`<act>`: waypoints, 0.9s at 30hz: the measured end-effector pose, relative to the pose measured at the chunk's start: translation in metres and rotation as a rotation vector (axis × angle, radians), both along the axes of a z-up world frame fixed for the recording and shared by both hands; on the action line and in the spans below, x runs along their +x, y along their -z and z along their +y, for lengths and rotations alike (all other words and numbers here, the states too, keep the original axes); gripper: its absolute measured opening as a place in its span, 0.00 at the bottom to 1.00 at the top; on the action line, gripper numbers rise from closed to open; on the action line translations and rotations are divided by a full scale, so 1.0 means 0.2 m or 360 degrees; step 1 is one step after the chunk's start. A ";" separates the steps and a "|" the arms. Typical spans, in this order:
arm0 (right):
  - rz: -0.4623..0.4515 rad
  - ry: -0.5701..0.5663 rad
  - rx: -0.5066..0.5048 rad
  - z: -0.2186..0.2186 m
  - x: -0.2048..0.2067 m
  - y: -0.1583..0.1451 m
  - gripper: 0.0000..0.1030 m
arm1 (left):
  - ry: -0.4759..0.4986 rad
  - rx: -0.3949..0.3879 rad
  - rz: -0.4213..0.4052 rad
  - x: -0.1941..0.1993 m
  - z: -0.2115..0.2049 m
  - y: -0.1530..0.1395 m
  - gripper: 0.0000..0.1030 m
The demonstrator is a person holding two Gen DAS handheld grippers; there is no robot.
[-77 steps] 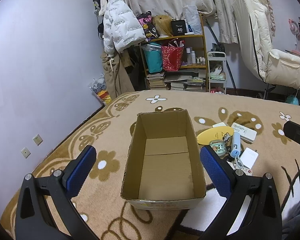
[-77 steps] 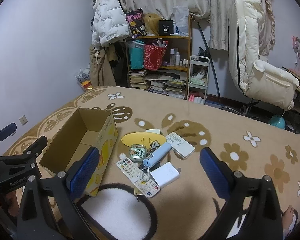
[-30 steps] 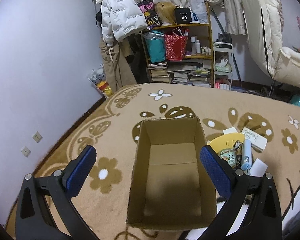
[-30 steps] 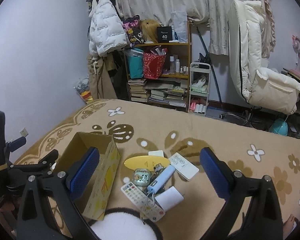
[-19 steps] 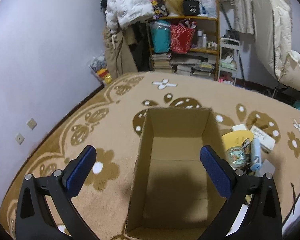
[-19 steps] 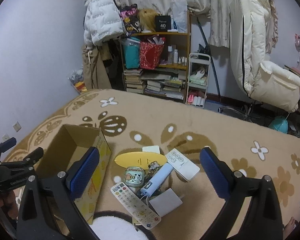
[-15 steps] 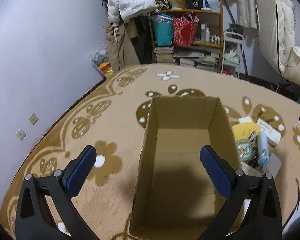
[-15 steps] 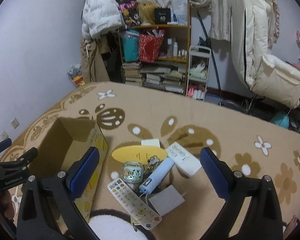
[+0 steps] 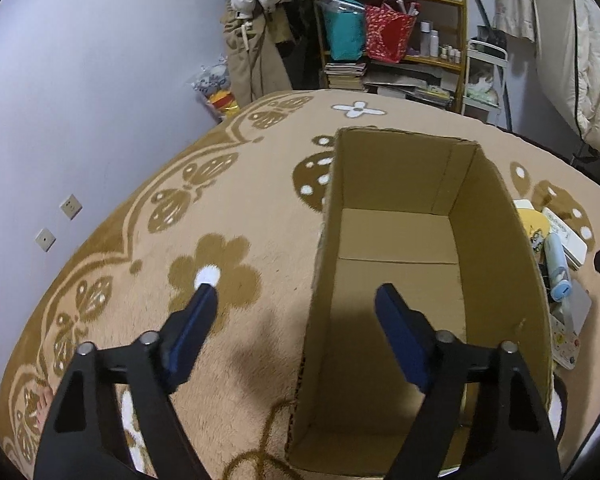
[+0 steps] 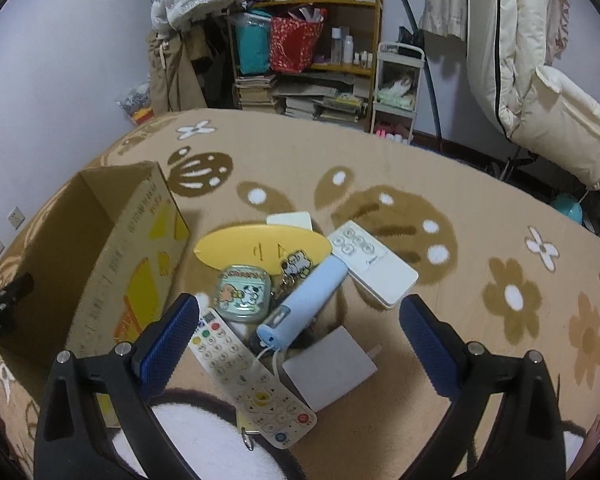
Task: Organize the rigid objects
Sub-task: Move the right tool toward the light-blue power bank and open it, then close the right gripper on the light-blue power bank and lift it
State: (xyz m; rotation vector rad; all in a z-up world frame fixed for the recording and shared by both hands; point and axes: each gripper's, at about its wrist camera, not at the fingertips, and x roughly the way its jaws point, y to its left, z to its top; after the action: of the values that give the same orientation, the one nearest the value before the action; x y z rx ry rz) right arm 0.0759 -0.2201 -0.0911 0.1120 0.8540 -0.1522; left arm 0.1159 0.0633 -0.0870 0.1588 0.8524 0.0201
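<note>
An empty open cardboard box (image 9: 496,216) stands on the carpet; it also shows at the left of the right wrist view (image 10: 140,240). My left gripper (image 9: 296,304) is open, its jaws straddling the box's left wall, right finger over the inside. My right gripper (image 10: 298,314) is open and empty above a pile of small things: a light blue cylinder (image 10: 306,300), a white remote with coloured buttons (image 10: 248,376), a cartoon tin (image 10: 242,292), a yellow oval plate (image 10: 256,246), a white flat remote (image 10: 370,268), a white block (image 10: 330,366) and a keychain charm (image 10: 296,264).
A patterned tan carpet (image 9: 228,216) covers the floor. A cluttered wooden shelf (image 10: 312,40), a small white cart (image 10: 396,84) and a cream chair (image 10: 540,92) stand at the back. A lilac wall with sockets (image 9: 56,224) is at the left.
My left gripper has moved left and closer to the box, now straddling its left wall. My right gripper has come down and closer over the pile.
</note>
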 end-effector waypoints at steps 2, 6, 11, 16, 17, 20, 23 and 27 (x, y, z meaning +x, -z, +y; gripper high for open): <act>0.0007 0.0007 0.0005 -0.01 0.01 0.03 1.00 | -0.0029 -0.0008 0.0005 0.01 0.02 0.01 0.58; 0.0008 0.0036 0.0065 -0.03 0.05 0.09 0.95 | -0.0057 -0.0063 0.0051 0.03 0.06 0.04 0.39; 0.0085 0.0028 0.0168 -0.04 0.11 0.21 0.64 | -0.0003 -0.0080 0.0076 0.03 0.04 0.06 0.24; 0.0087 0.0052 0.0314 -0.06 0.14 0.27 0.51 | 0.0068 -0.0111 0.0071 0.02 0.01 0.05 0.07; 0.0076 0.0057 0.0328 -0.06 0.15 0.27 0.49 | 0.0070 -0.0110 0.0072 0.02 0.01 0.05 0.07; 0.0076 0.0087 0.0340 -0.08 0.18 0.29 0.29 | 0.0068 -0.0116 0.0078 0.02 0.01 0.05 0.07; 0.0074 0.0122 0.0324 -0.11 0.20 0.30 0.27 | 0.0066 -0.0124 0.0077 0.02 0.02 0.06 0.07; 0.0089 0.0155 0.0296 -0.12 0.25 0.32 0.27 | 0.0078 -0.0072 0.0079 0.01 -0.01 0.06 0.08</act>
State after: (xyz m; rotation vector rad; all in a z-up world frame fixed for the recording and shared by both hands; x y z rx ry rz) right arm 0.1259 -0.2450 -0.1549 0.3253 0.9180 -0.1675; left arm 0.1186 0.0614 -0.0983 0.1379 0.8978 -0.0490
